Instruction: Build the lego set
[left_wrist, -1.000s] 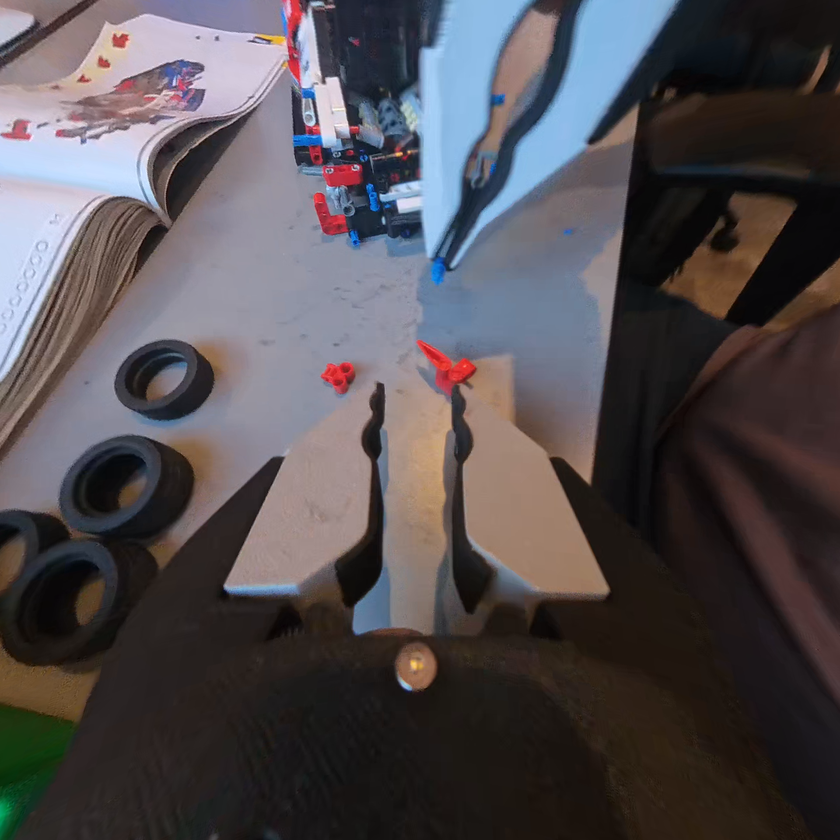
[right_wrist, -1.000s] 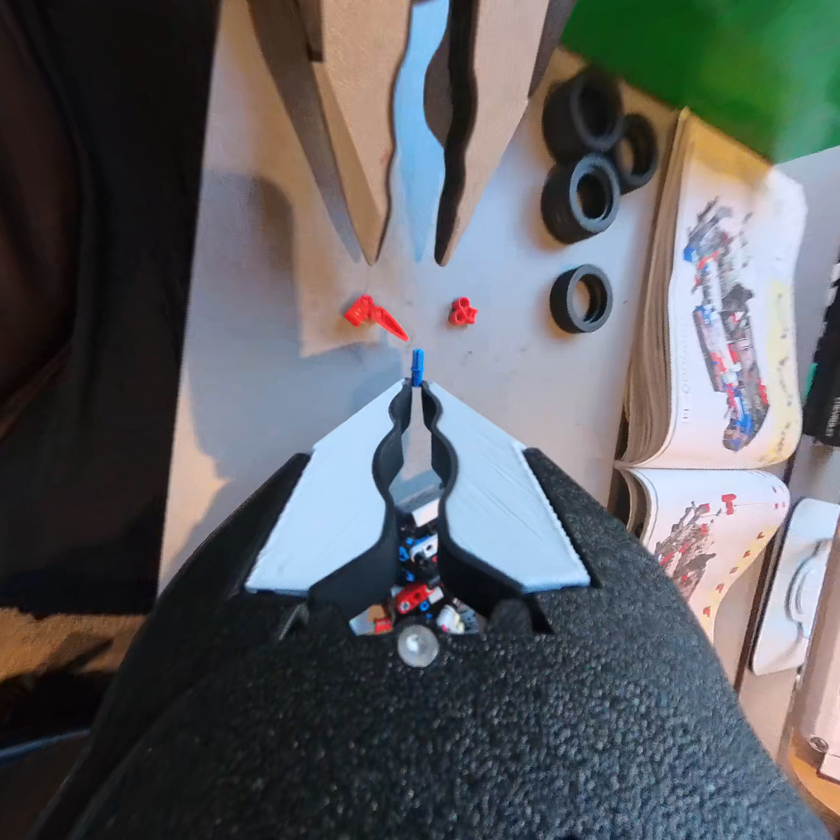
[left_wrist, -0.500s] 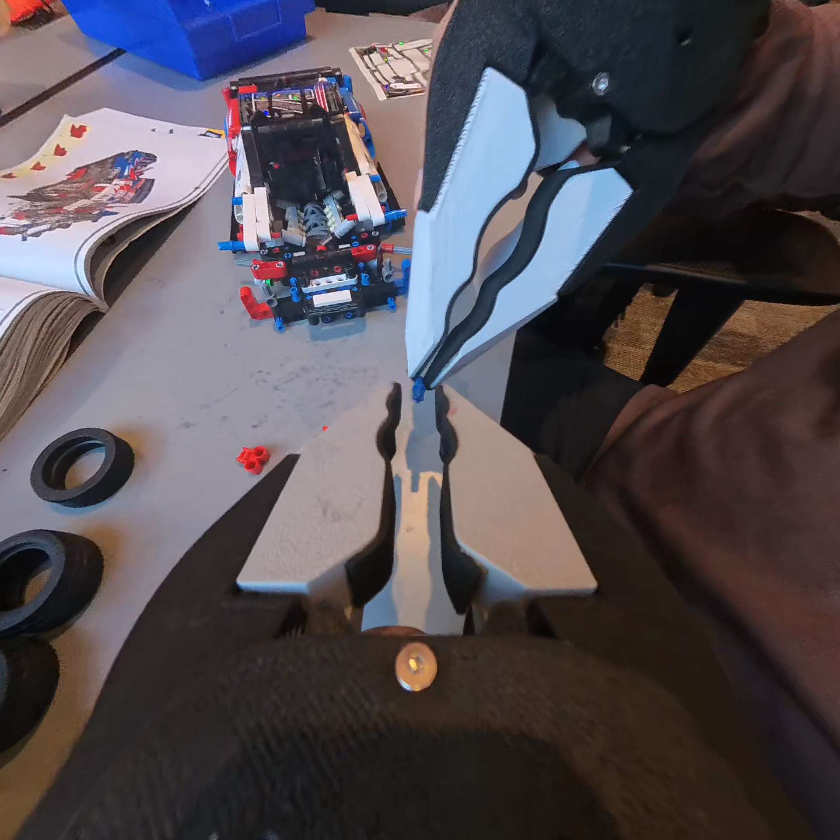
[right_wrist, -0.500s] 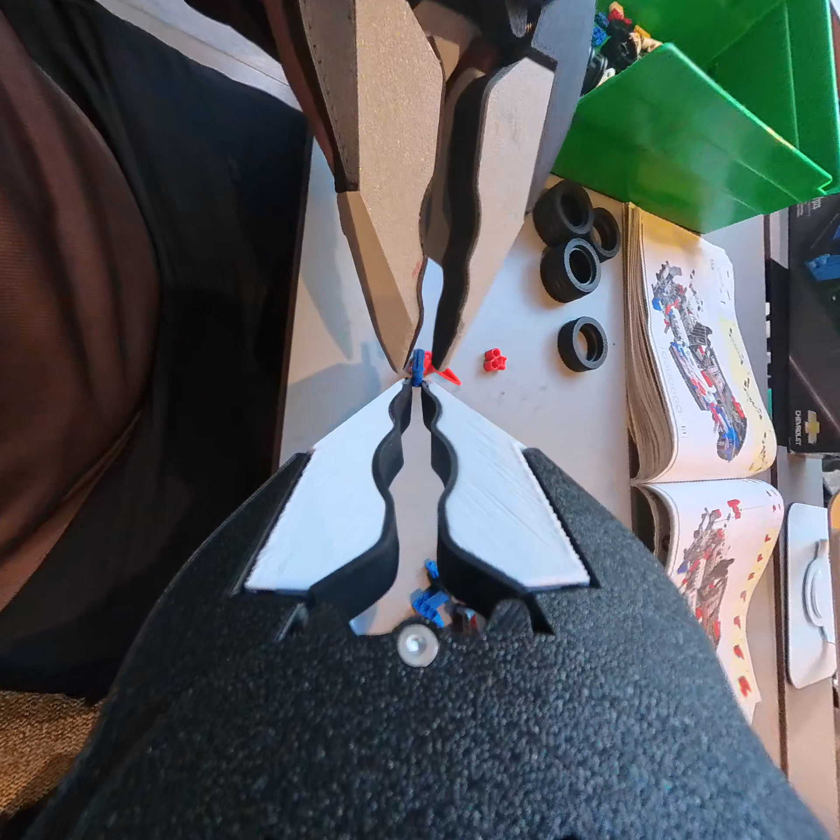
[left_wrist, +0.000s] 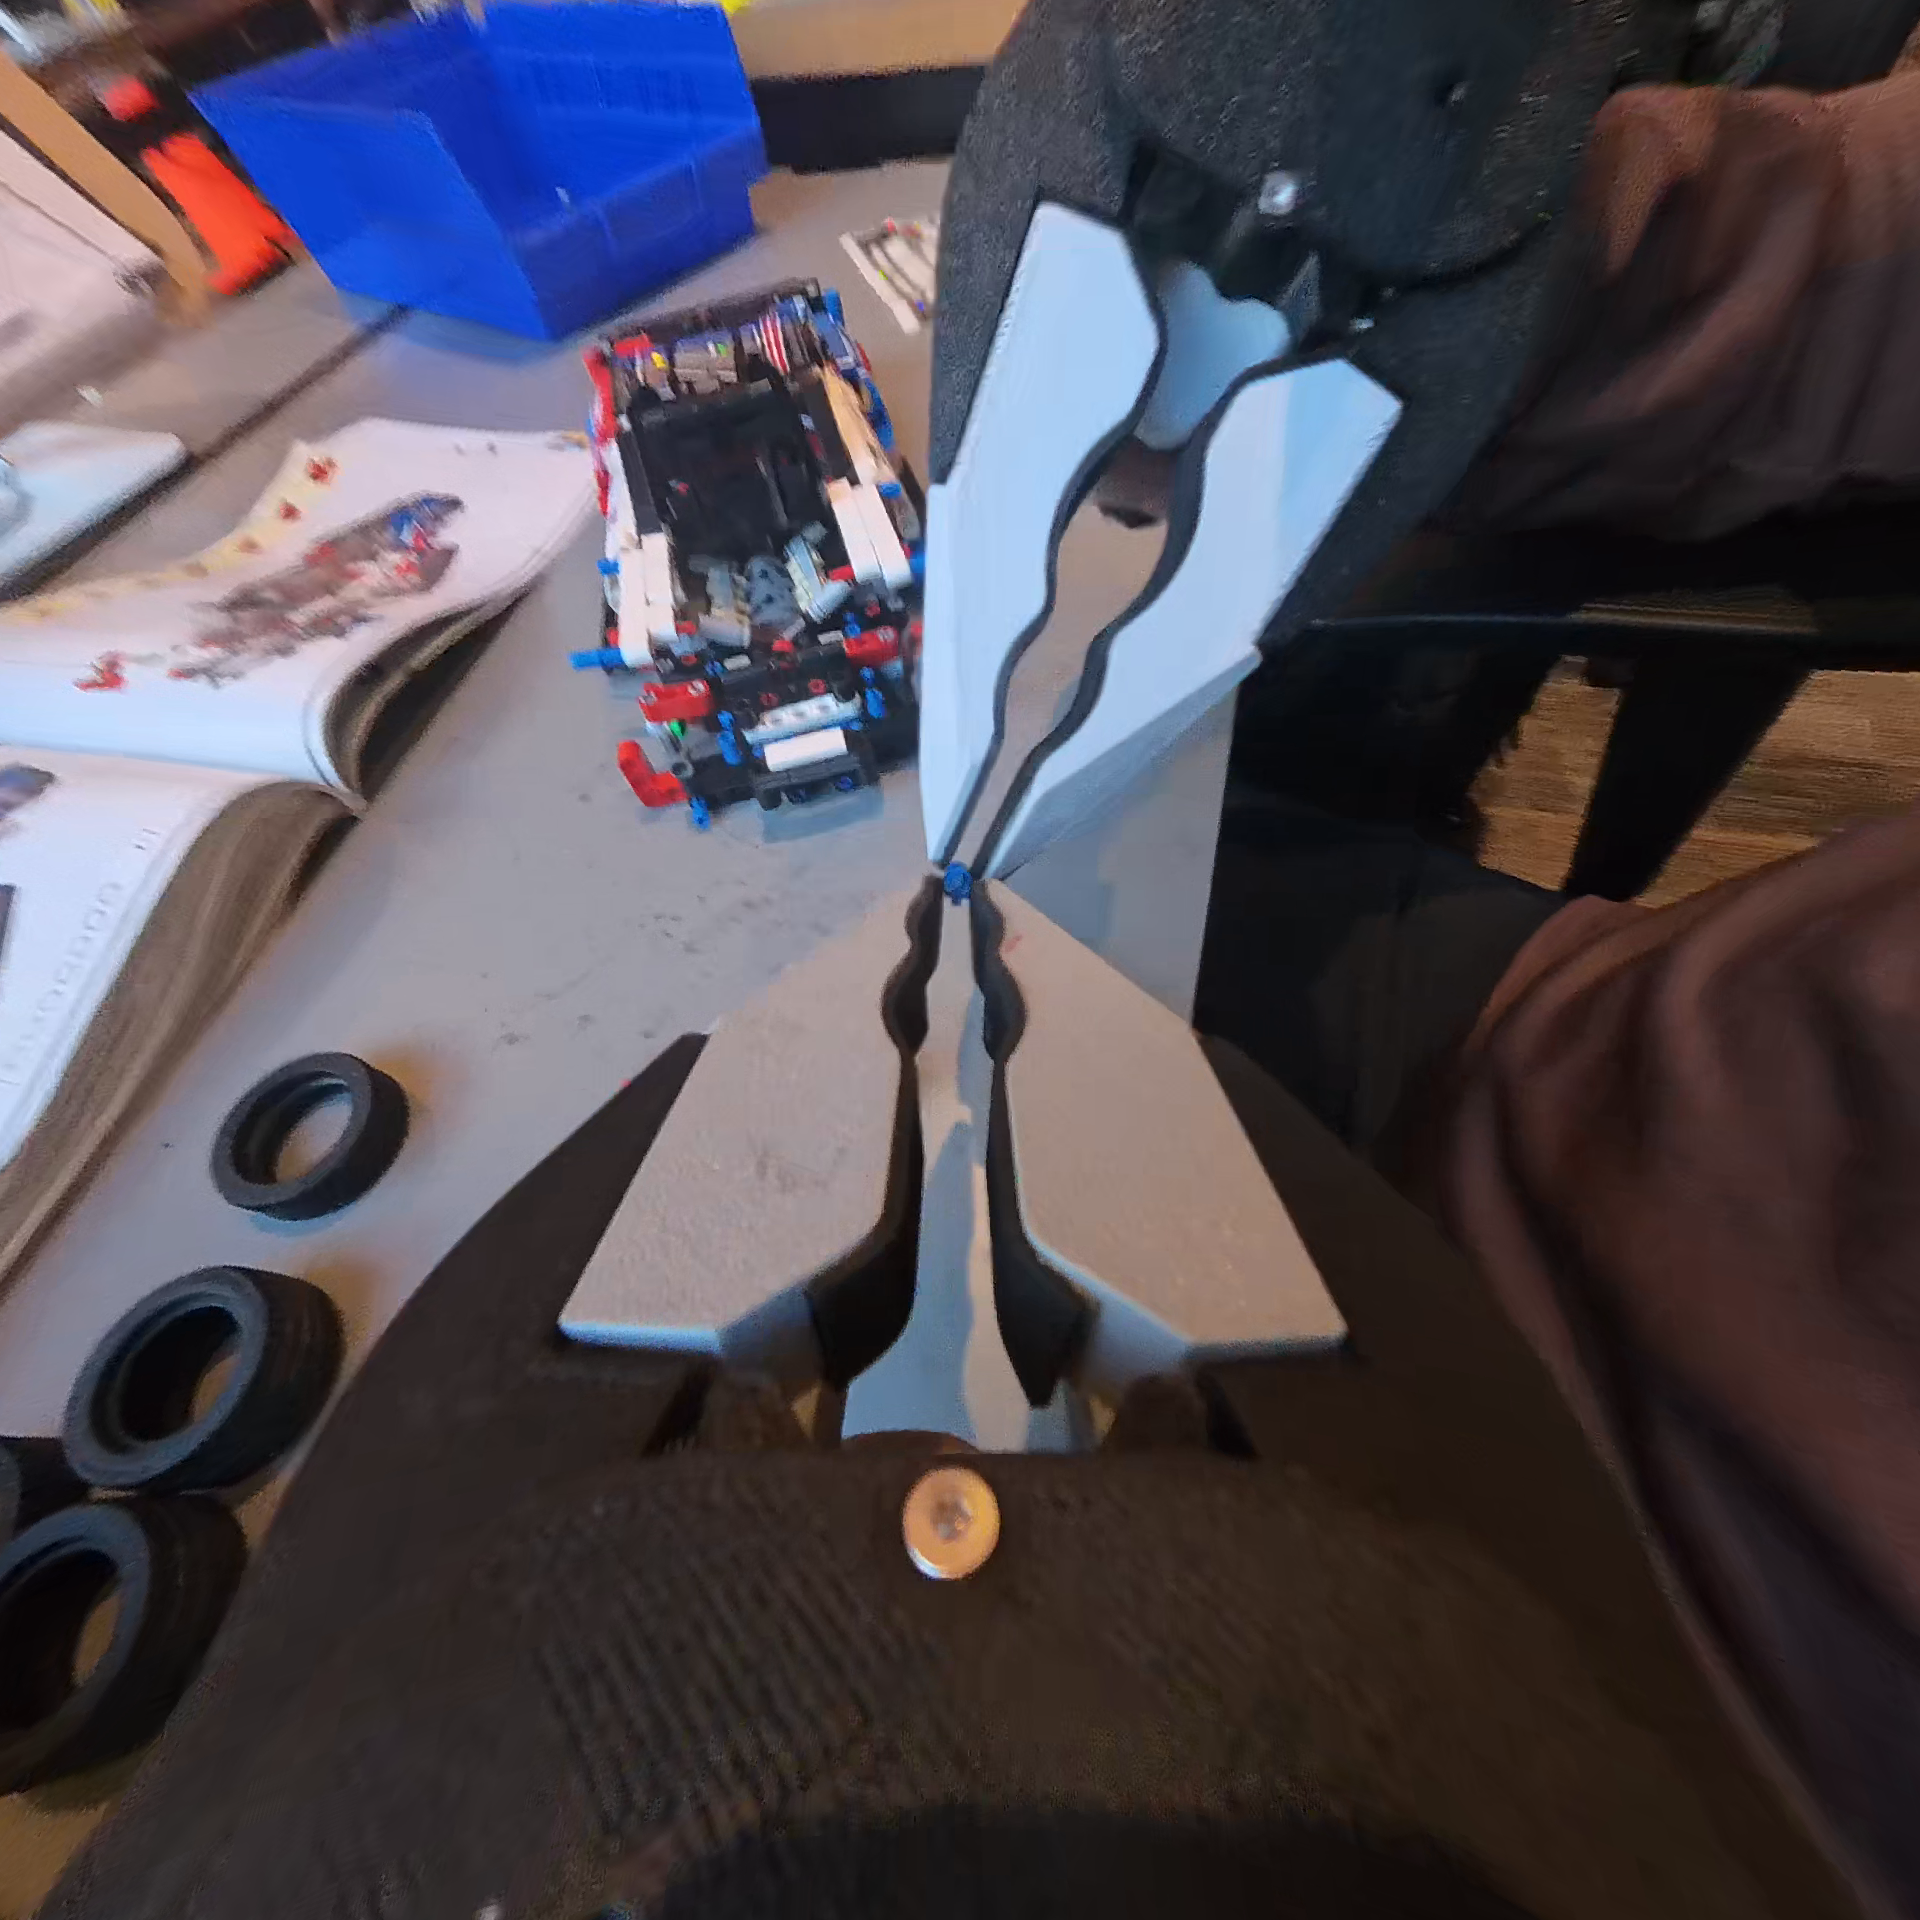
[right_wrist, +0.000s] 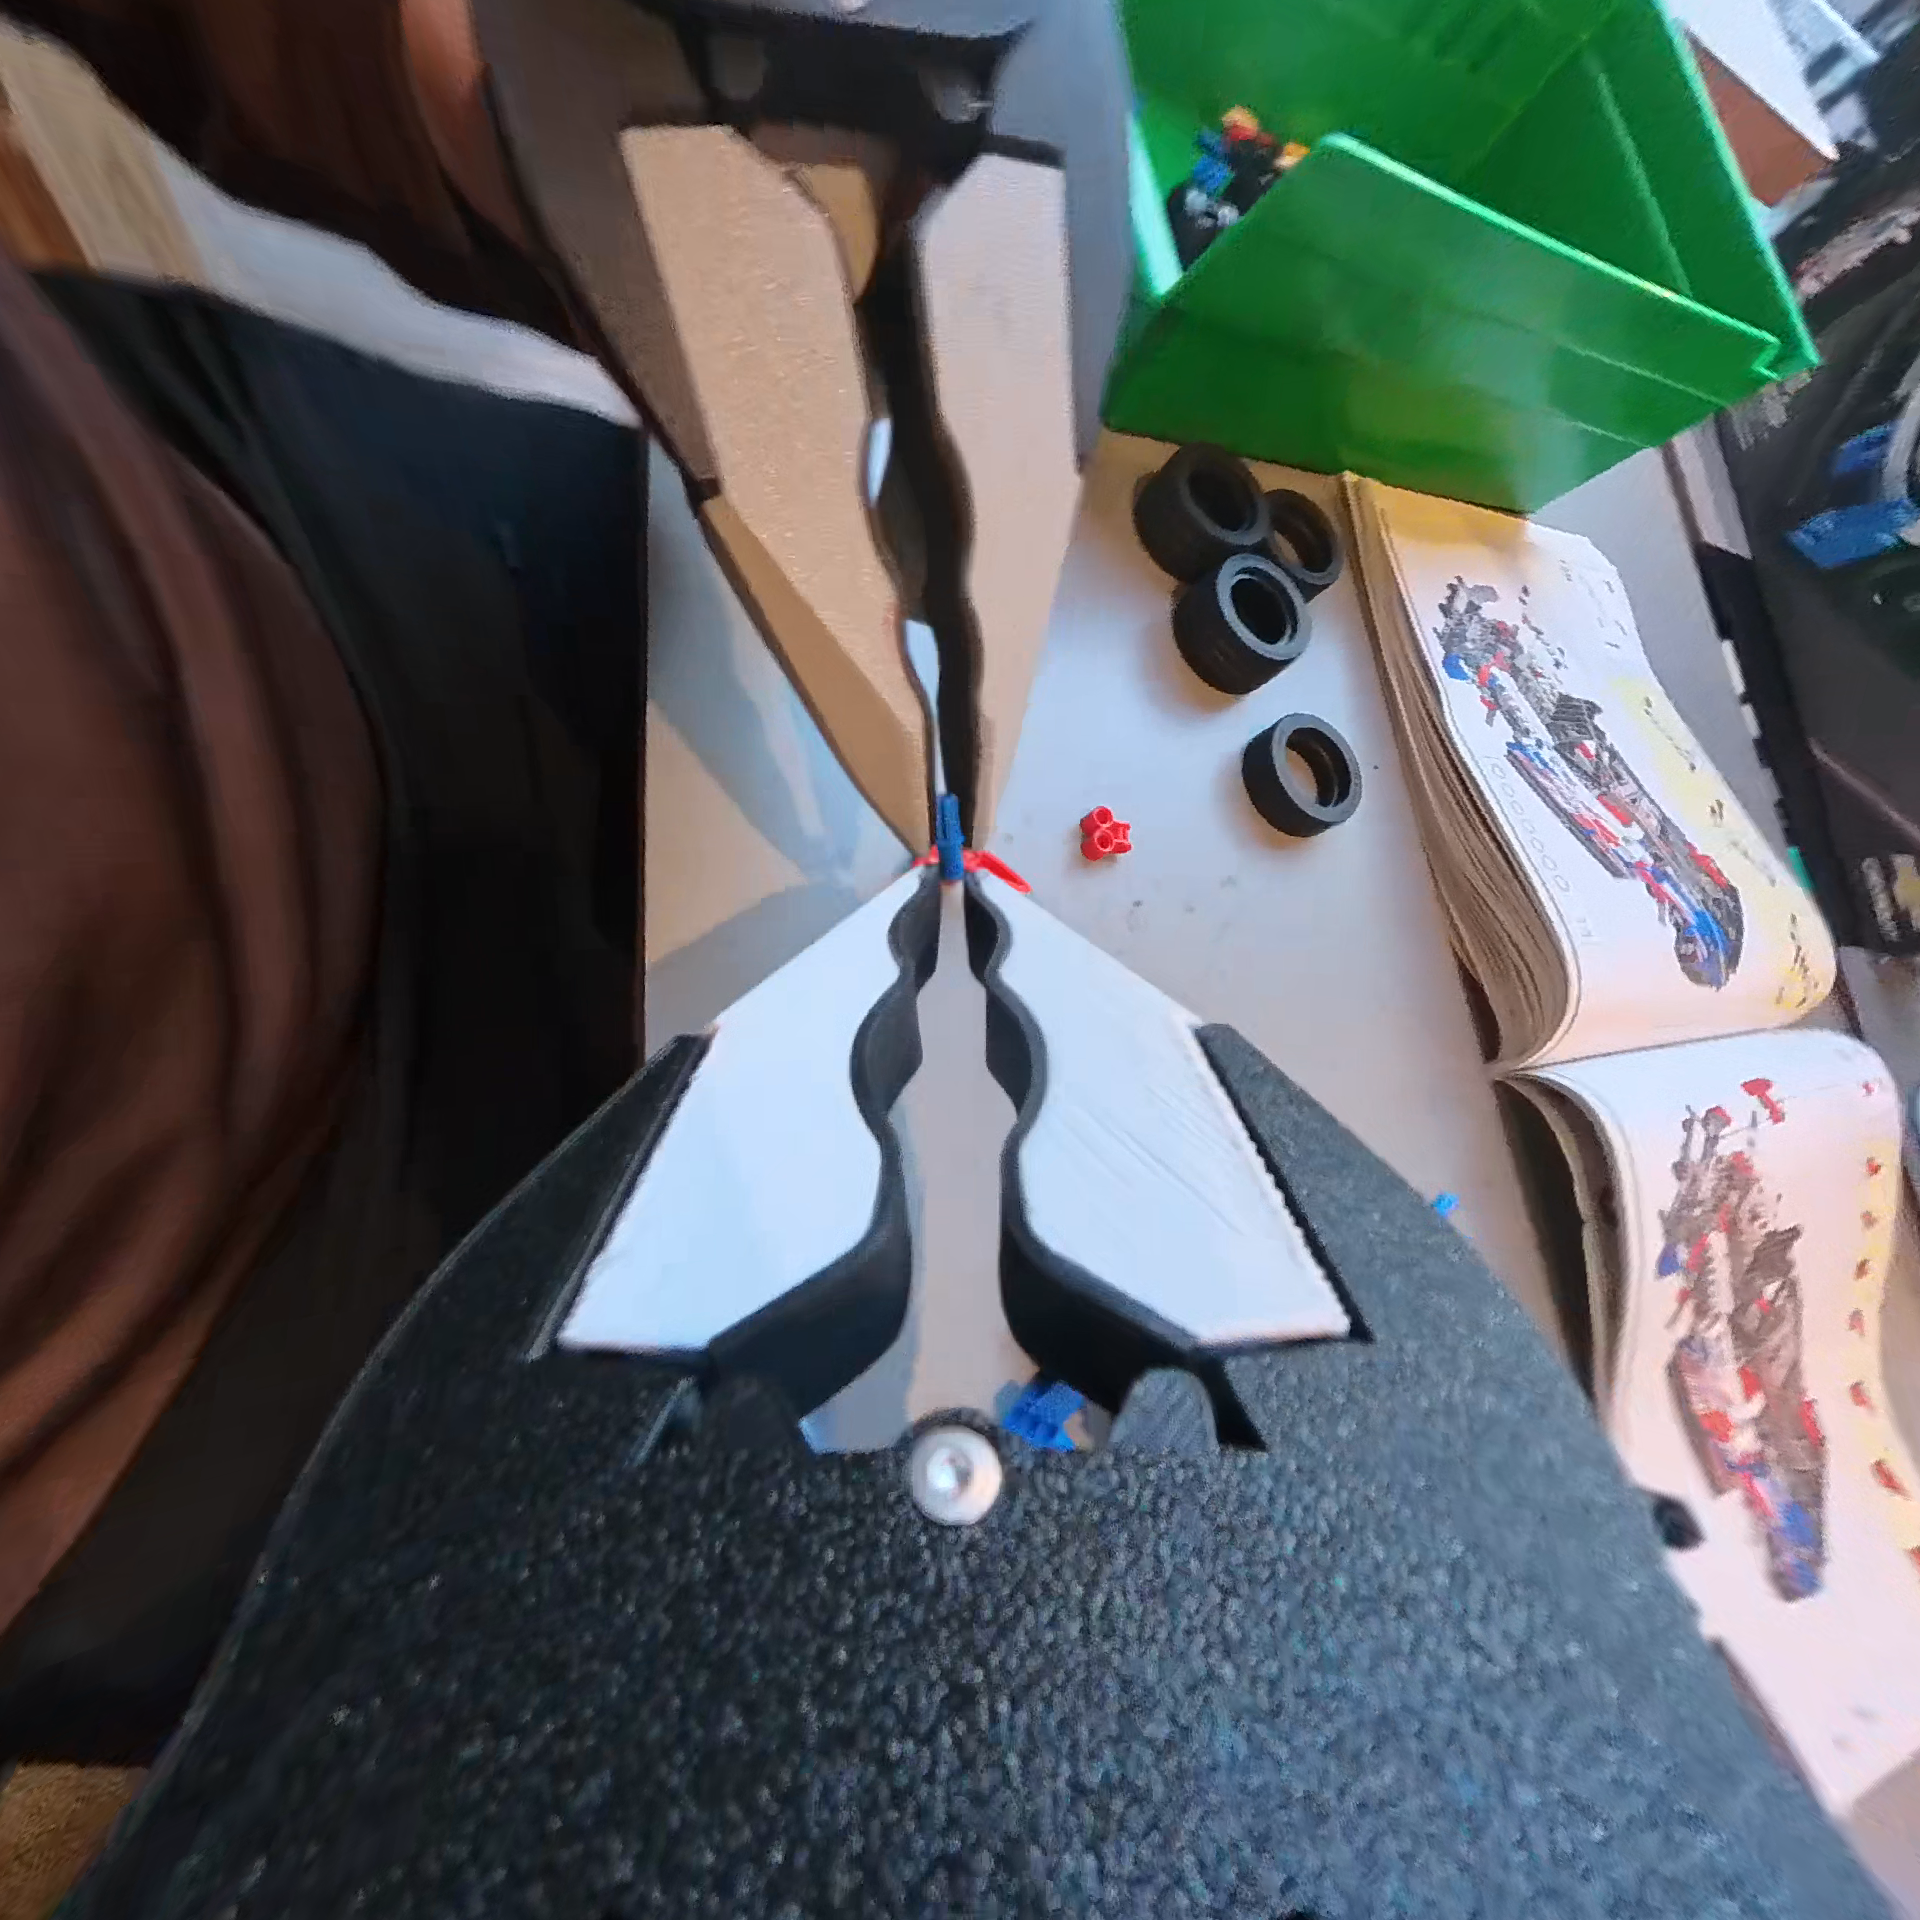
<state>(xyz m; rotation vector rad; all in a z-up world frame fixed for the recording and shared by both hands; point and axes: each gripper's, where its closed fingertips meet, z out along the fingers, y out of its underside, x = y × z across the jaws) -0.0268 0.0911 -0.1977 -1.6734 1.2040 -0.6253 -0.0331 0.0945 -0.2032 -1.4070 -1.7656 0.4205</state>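
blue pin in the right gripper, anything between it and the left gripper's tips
Nothing visible does. The small blue plastic pin, pinched at the tips of the right gripper, already reaches the nearly closed tips of the left gripper. The angled red piece behind the pin seems to lie on the grey table.

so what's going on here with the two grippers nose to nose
A person is building a lego car with a handheld gripper in each hand. The right gripper is pinching a small blue lego pin, and the left gripper has closed its tips on the pin's other end, above the grey table. The half-built black, white and red lego car, black rubber tyres, a small red connector piece and the open instruction booklet lie around.
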